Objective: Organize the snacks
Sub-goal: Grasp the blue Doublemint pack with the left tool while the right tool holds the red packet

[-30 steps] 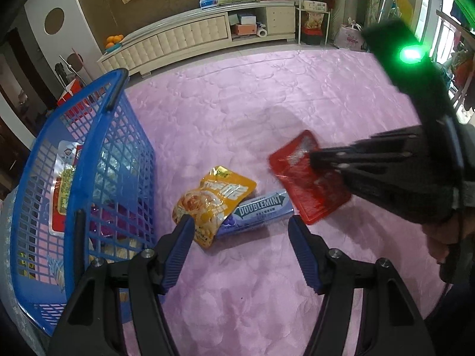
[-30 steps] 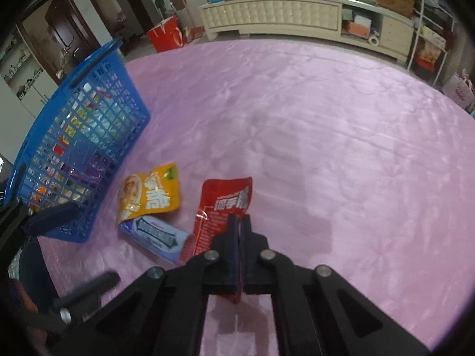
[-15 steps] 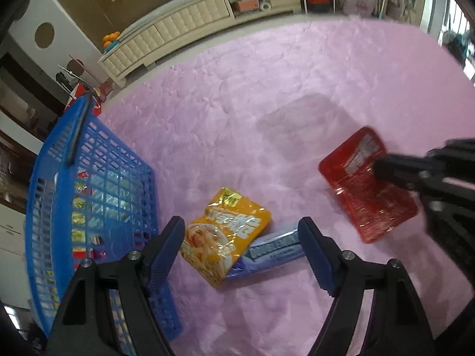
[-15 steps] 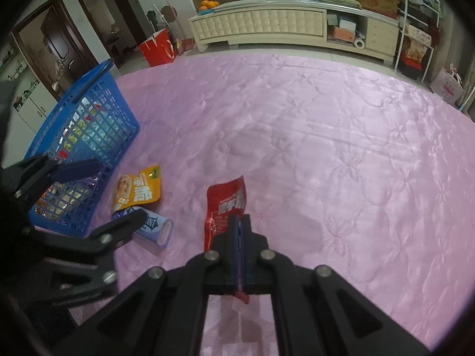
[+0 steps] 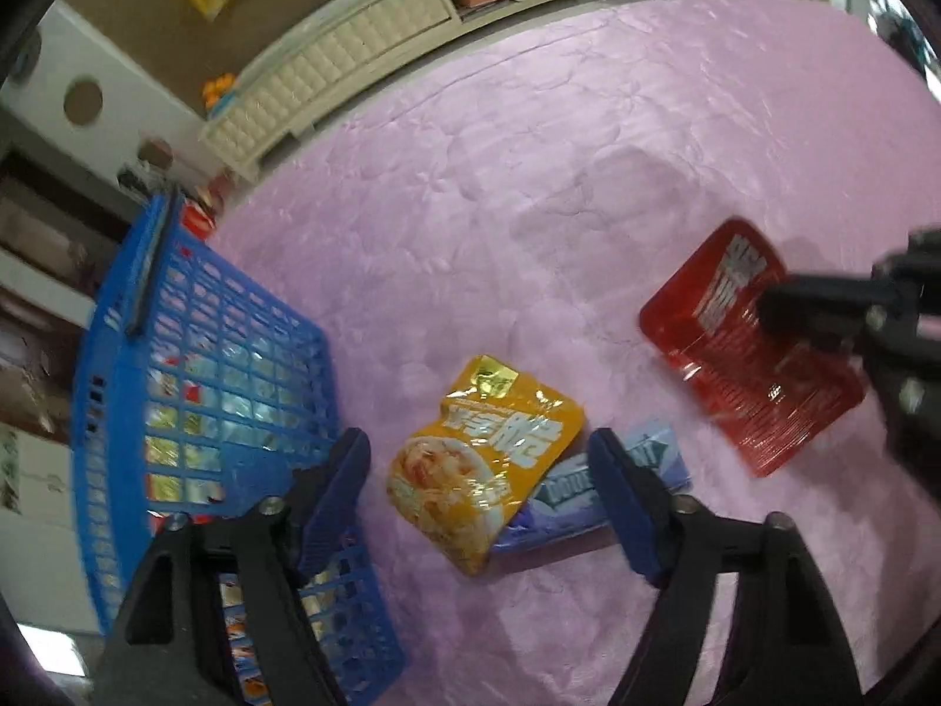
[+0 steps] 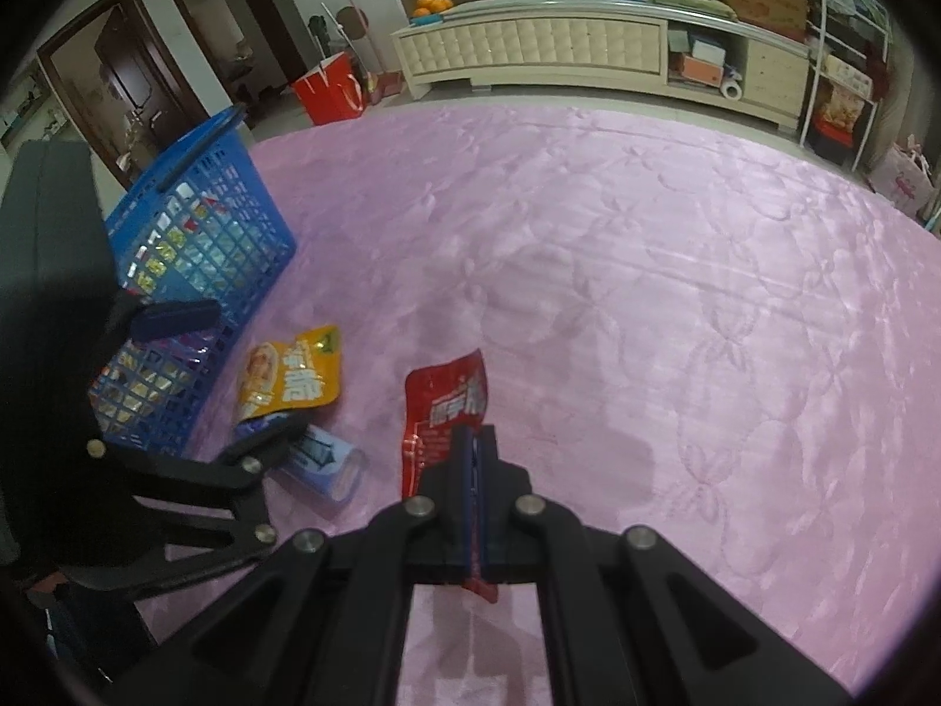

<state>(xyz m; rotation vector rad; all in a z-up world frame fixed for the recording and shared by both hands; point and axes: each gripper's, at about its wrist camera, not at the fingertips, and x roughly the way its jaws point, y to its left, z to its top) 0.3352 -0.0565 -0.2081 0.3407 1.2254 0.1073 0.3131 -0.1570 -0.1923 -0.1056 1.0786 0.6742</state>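
Since the earlier frame your left gripper (image 5: 479, 473) has swung down and over, so the yellow pouch (image 5: 485, 462) sits right between its blue pads instead of out ahead. Its jaws are closing, but nothing's pinched yet; the pads are clear of the pouch on both sides.

Your right gripper (image 6: 475, 441) is clamped tight on the red packet (image 6: 447, 418), holding it by its near edge. In the left wrist view that packet is out around 3 o'clock, well away from the basket.

Progress-wise I'd call it roughly midway or a bit past. The blue basket (image 5: 194, 317), at about 9 o'clock in the left view, already has a bunch of shiny wrappers showing through the mesh. Three things are still out on the pink rug (image 5: 529, 147): the yellow pouch, the Doublemint pack (image 5: 658, 456) tucked under it at 4 o'clock from the pouch, and the red one you're holding.

Hard to make out:
- What's actually in the basket; the grid wall blocks it and it's blurry.
- Most of the gum pack, covered by the pouch and your right-hand pad.
- Whether the red packet is lifted or just dragging on the rug.
- The basket's near corner, hidden behind your left finger.
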